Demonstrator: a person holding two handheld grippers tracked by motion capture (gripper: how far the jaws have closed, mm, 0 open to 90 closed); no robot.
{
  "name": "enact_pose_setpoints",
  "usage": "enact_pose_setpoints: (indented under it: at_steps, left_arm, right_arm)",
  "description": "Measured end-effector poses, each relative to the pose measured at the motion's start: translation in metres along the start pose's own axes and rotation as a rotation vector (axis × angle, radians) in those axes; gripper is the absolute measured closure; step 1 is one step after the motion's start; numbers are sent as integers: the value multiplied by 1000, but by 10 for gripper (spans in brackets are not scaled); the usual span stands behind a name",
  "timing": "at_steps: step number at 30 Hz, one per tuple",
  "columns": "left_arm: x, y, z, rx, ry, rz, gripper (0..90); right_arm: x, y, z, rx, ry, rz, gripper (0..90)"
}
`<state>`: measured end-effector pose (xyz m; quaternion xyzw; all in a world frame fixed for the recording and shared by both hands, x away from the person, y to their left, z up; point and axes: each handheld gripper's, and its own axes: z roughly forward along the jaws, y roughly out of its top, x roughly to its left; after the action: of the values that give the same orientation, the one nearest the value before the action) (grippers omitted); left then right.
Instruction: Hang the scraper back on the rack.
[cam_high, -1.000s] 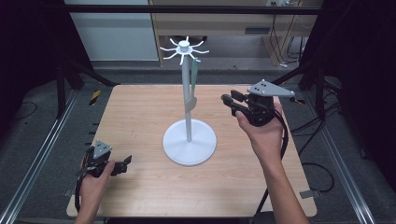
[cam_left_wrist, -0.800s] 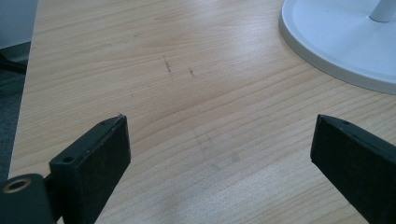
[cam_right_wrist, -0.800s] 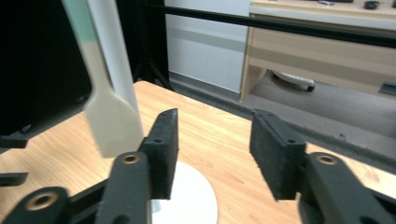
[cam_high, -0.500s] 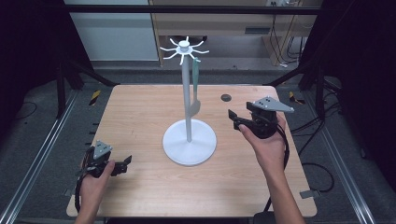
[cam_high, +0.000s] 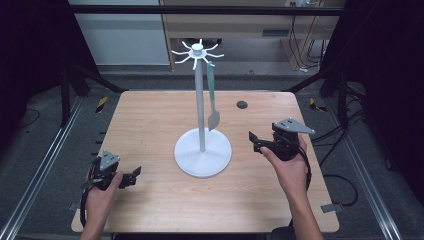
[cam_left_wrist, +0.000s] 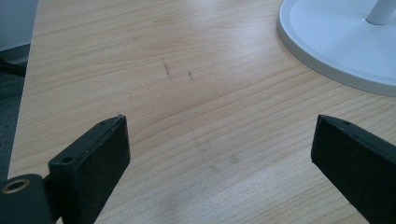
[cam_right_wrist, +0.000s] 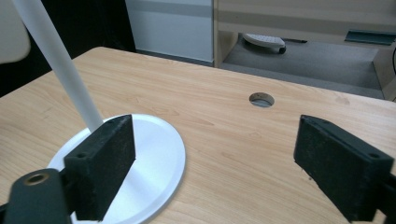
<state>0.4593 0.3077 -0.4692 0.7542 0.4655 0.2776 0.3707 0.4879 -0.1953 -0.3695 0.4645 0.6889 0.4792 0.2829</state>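
A white stand (cam_high: 202, 115) with a round base (cam_high: 203, 152) and a crown of hooks (cam_high: 197, 52) rises from the middle of the wooden table (cam_high: 150, 125). A grey-green spatula (cam_high: 212, 95) hangs from one hook, its blade beside the pole. My right gripper (cam_high: 254, 142) is low over the table just right of the base, open and empty; its view shows the pole (cam_right_wrist: 60, 65) and base (cam_right_wrist: 154, 163). My left gripper (cam_high: 134, 175) rests at the front left, open and empty, with the base edge (cam_left_wrist: 336, 42) ahead of it.
A small round cable hole (cam_high: 242, 104) lies in the table at the back right, also seen past the right gripper as a hole (cam_right_wrist: 261, 99). Metal rails (cam_high: 45, 165) run along both table sides. A cabinet (cam_high: 235, 25) stands behind the table.
My right gripper has come down and back toward the front, from up beside the spatula to low beside the base. The left gripper has stayed put.
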Motion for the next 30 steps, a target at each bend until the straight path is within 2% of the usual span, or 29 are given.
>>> enact_pose_setpoints:
  at_steps: [4,6,12,20,30]
  left_arm:
    - [1,0,-1,-4,-4,3,42]
    - [1,1,-1,-15,-6,2,40]
    - [-1,1,-1,-13,-1,10,32]
    - [1,1,-2,-14,1,12,32]
    - [0,3,-3,-34,-15,19,31]
  right_arm:
    - [-3,-13,3,16,-15,7,98]
    - [-4,-20,4,23,-6,27,94]
    - [-4,-41,9,58,7,41,79]
    - [-2,-63,19,136,-2,27,76]
    - [-5,-78,27,212,-20,21,78]
